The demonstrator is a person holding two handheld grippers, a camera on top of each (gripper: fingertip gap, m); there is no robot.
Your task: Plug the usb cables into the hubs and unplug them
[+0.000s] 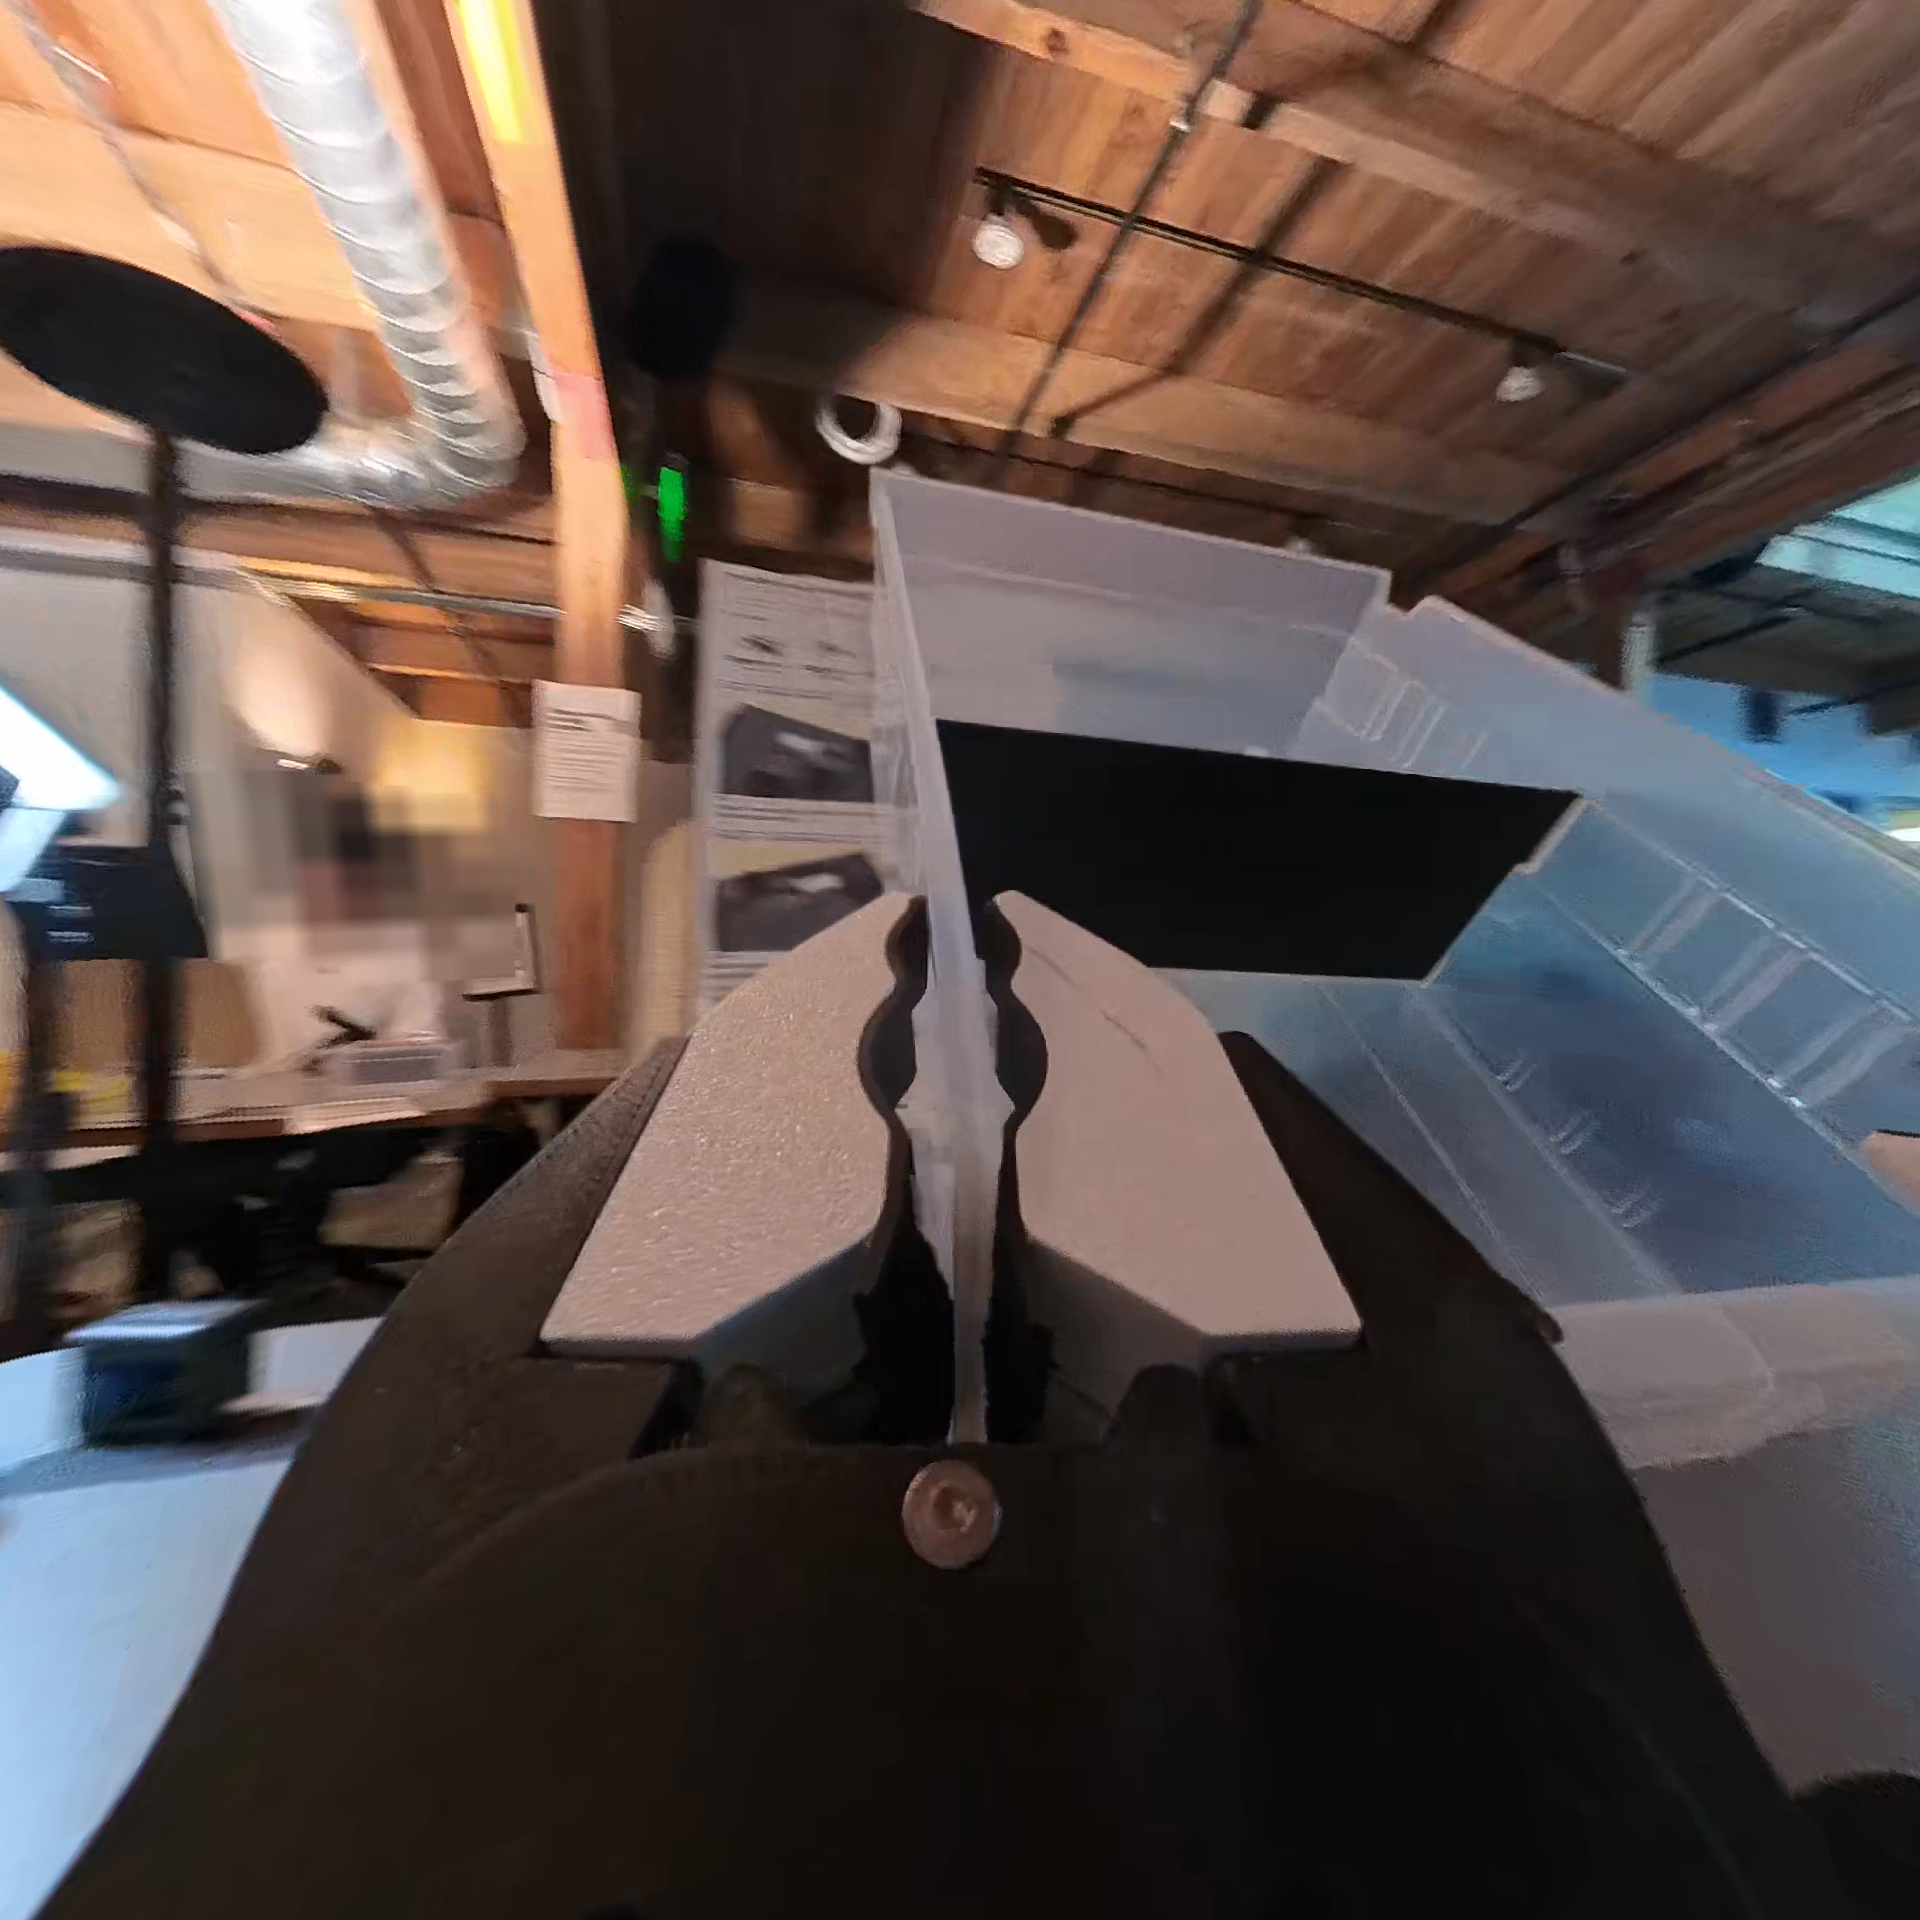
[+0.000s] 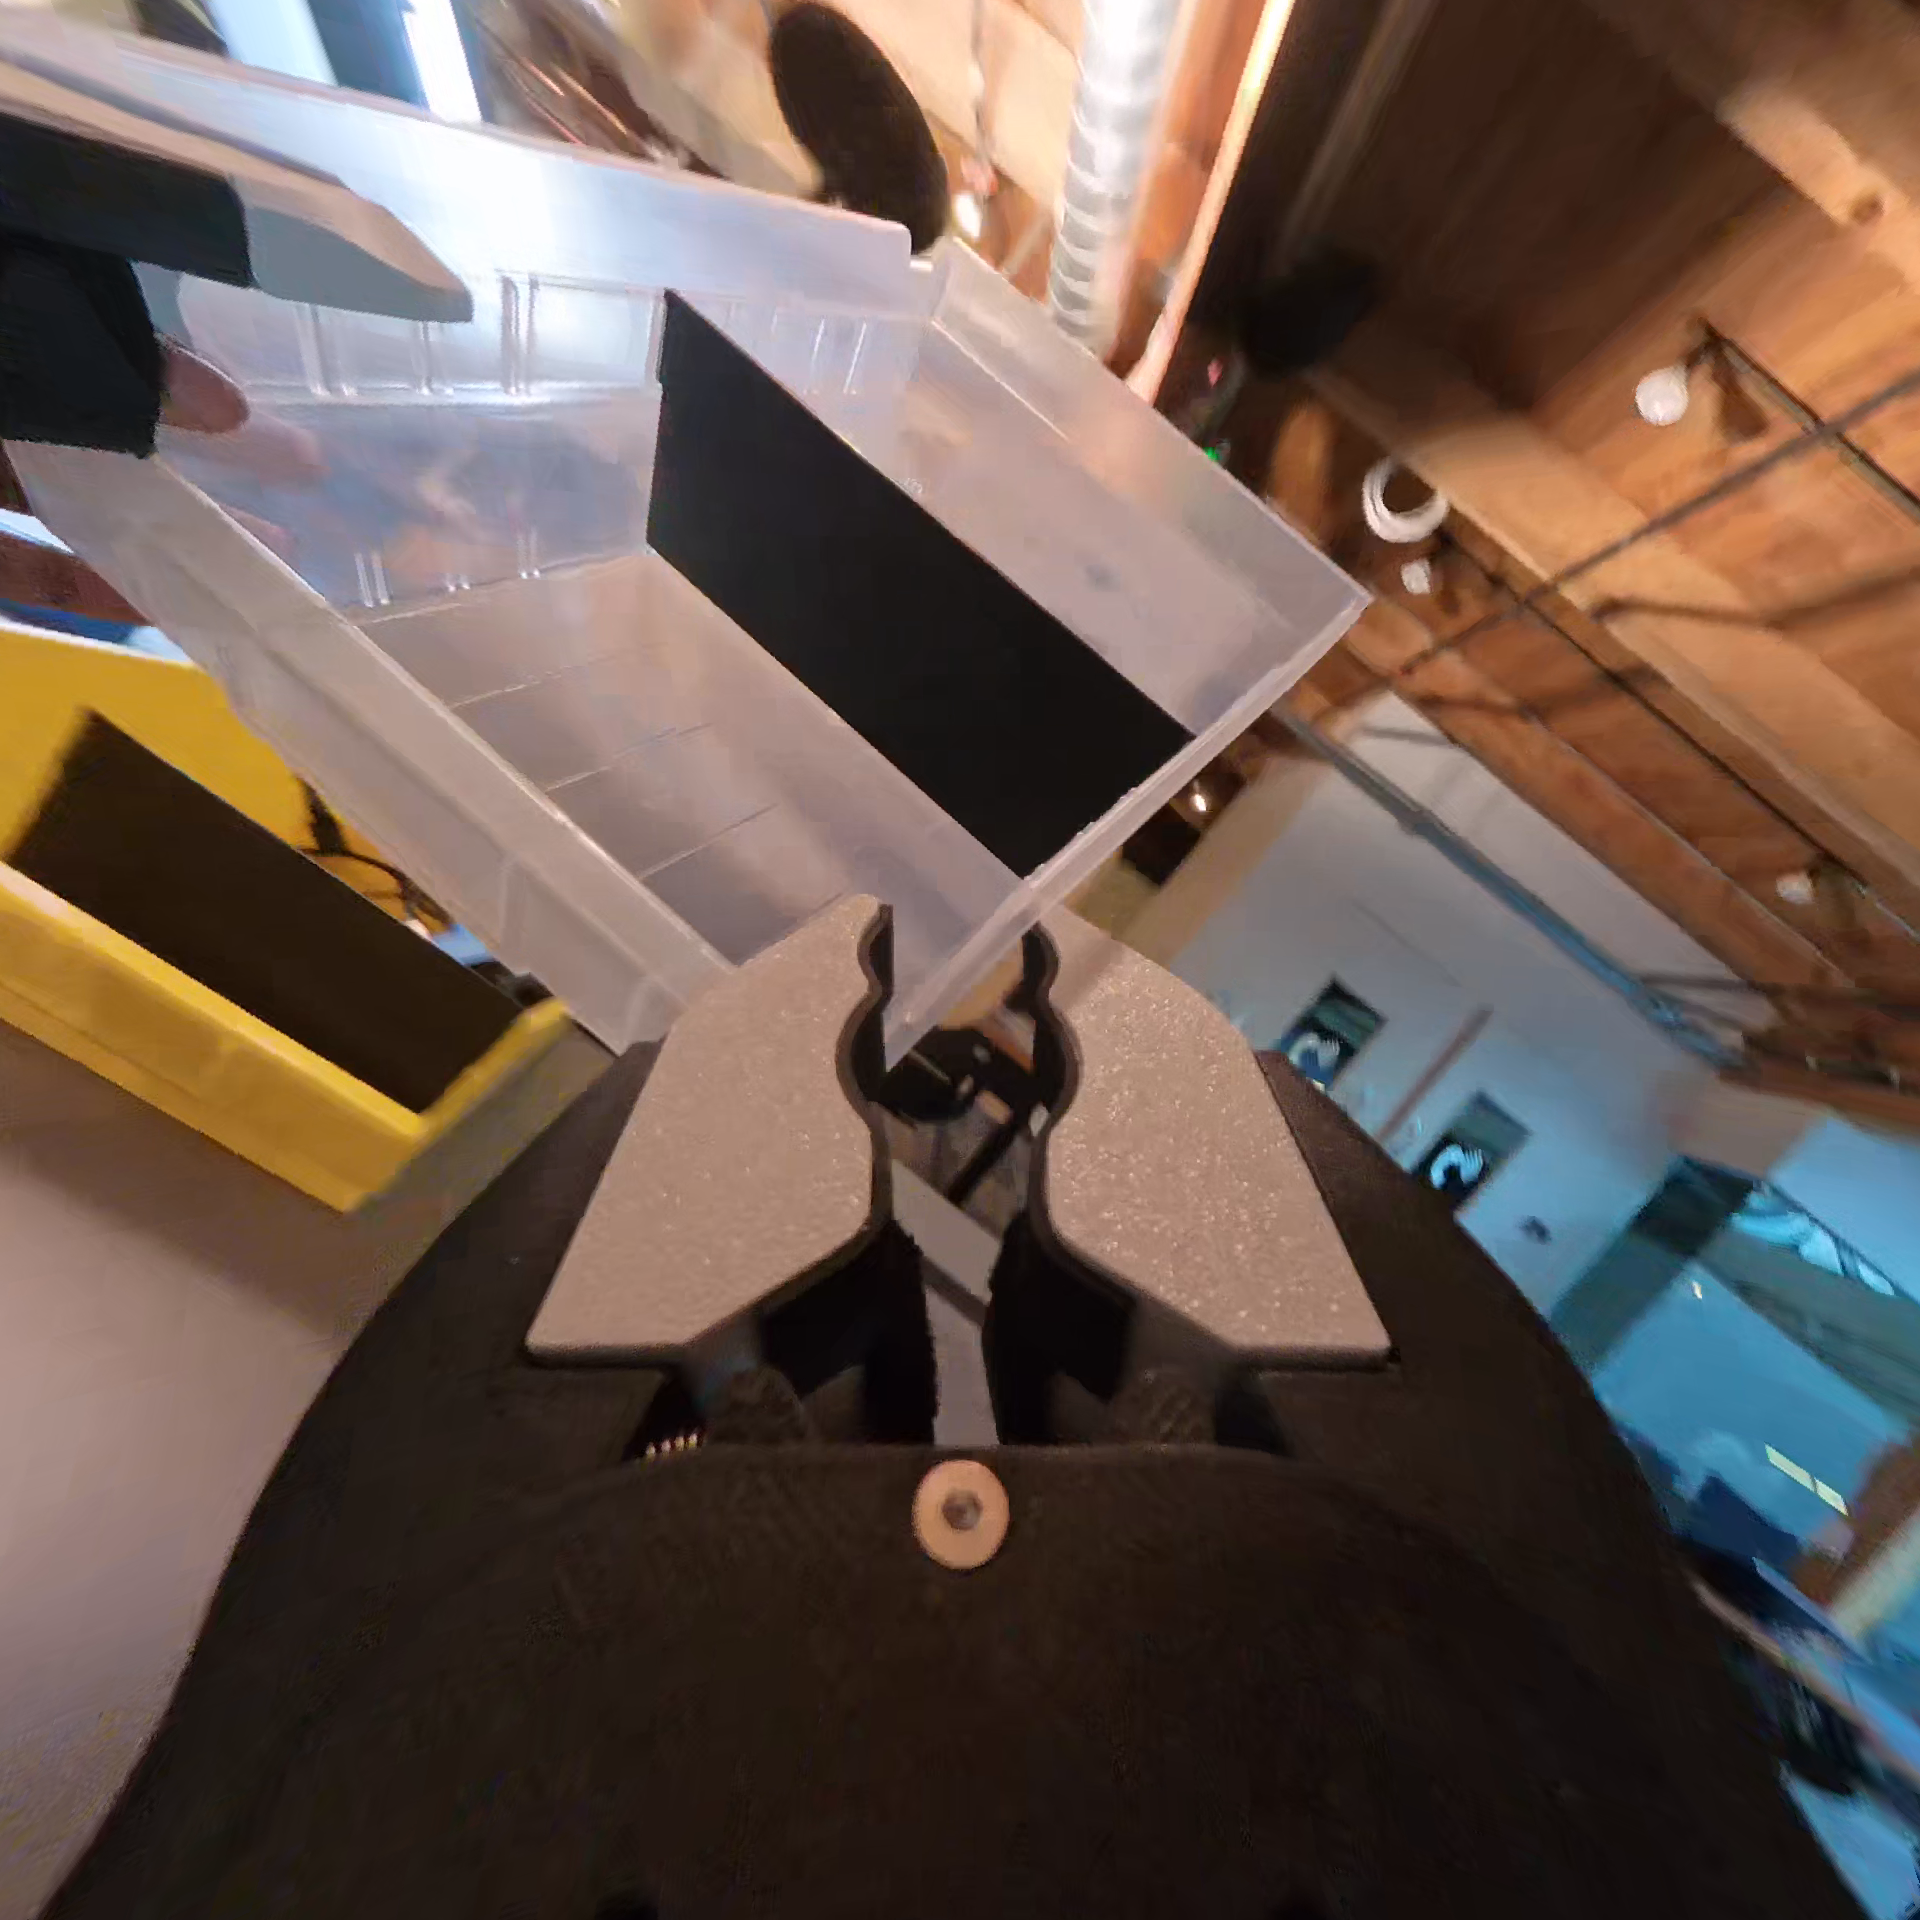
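Up against the wooden ceiling [image 1: 1351, 208], I am holding a clear plastic bin [image 2: 582, 675] tipped in the air with both tools. Left of its black divider [image 2: 894, 644], my left gripper [image 1: 961, 1018] is pinching one thin wall tightly. Right of that divider, my right gripper [image 2: 956, 997] is standing only partly closed around a corner, so the bin could twist loose and drop beside the yellow bin [image 2: 208, 1049]. Its long axis is running from corner to far wall, mouth tipped toward my right camera; no cables or hubs are showing.
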